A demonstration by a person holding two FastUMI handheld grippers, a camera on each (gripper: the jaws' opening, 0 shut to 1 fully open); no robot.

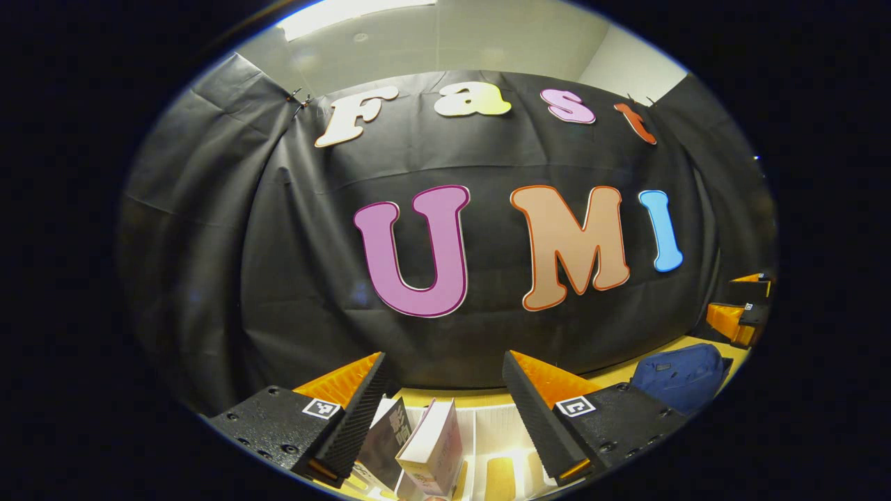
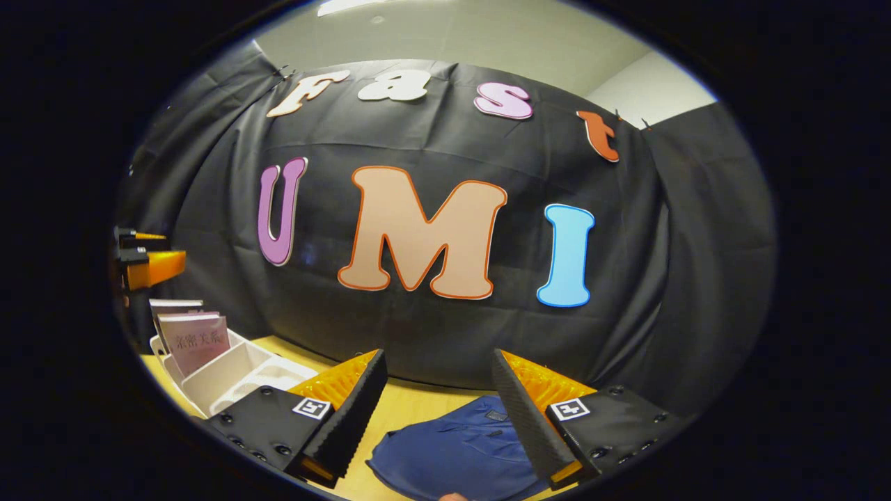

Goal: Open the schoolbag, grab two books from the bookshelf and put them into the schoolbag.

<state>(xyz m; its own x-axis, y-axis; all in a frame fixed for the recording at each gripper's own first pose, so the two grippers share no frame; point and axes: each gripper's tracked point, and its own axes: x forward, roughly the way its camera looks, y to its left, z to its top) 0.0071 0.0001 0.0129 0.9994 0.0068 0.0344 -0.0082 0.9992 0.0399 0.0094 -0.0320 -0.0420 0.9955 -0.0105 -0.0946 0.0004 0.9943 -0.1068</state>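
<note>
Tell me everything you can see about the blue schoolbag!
The schoolbag is dark blue and looks like soft, slightly wrinkled fabric. It lies on the pale wooden table, just below the open right gripper, which is not touching it. A seam and a small patch show on its top; it looks closed. In the left gripper view it sits far off to the right as a rounded lump. Nothing rests on it.
</note>
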